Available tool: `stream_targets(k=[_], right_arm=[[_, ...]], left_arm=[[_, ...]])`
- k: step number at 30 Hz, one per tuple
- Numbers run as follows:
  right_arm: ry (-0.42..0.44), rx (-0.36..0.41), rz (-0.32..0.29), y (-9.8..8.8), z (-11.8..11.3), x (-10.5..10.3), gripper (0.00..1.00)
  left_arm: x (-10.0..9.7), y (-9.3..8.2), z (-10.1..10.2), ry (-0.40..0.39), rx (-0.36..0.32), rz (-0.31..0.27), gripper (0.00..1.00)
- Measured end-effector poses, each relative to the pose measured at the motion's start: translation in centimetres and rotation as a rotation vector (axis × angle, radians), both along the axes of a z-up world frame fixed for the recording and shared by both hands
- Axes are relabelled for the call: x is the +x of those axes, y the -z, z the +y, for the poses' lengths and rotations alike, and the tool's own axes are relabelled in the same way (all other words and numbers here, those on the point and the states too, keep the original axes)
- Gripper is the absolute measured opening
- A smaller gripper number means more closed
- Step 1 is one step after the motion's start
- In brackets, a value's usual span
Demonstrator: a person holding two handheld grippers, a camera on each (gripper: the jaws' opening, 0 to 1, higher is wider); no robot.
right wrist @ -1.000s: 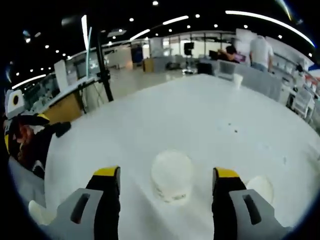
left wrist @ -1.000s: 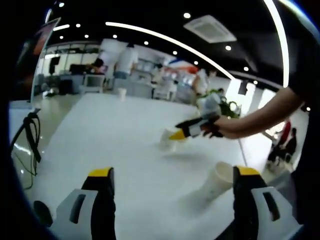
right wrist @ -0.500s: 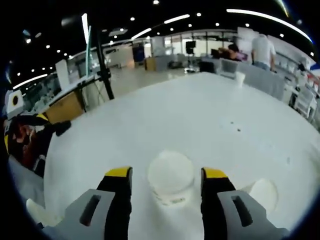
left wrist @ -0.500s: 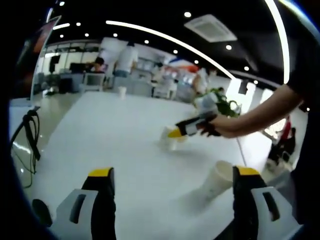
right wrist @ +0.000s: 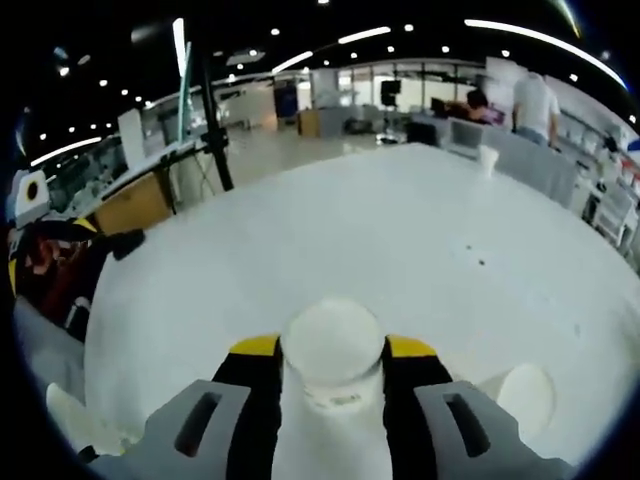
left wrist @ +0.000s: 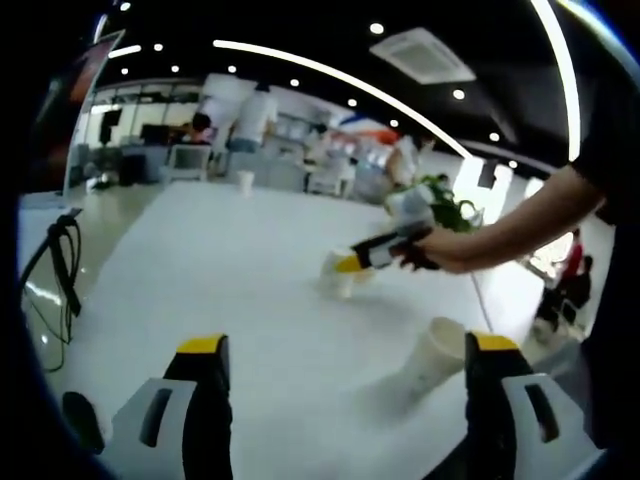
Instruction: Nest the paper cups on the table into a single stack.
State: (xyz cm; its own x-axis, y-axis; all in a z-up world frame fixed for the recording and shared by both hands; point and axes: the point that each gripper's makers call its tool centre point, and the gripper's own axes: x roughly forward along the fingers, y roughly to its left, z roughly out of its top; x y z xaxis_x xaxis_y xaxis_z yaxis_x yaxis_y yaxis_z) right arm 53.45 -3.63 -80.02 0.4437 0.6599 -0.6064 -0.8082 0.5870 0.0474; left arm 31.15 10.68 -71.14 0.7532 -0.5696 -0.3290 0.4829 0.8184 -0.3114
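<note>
In the right gripper view my right gripper (right wrist: 332,354) is shut on a white paper cup (right wrist: 332,330), whose round end faces the camera. A second cup (right wrist: 524,386) rests on the white table (right wrist: 400,230) to its right, and a third (right wrist: 66,420) sits at the lower left edge. The left gripper view has the right gripper (left wrist: 352,264) held in a hand, with that cup (left wrist: 334,276) at its tip. My left gripper (left wrist: 347,345) hangs open over the table with nothing between its jaws. One cup (left wrist: 432,358) stands just inside its right jaw.
A small lone cup (left wrist: 245,183) stands at the table's far end (right wrist: 487,158). People and desks are beyond it. A dark stand pole (right wrist: 212,120) rises past the table's left side. Cables (left wrist: 62,270) hang off the table edge.
My right gripper's jaws have drawn together from wide apart onto the cup between them. The left gripper has stayed open in the same place.
</note>
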Motion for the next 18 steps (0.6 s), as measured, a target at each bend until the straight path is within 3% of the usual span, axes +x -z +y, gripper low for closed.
stream_targets(k=[18], right_arm=[[0.013,0.011,-0.008,-1.5,-0.5,-1.4,0.35]], left_arm=[[-0.5,-0.4,-0.1,0.006,-0.002,-0.014,0.95]])
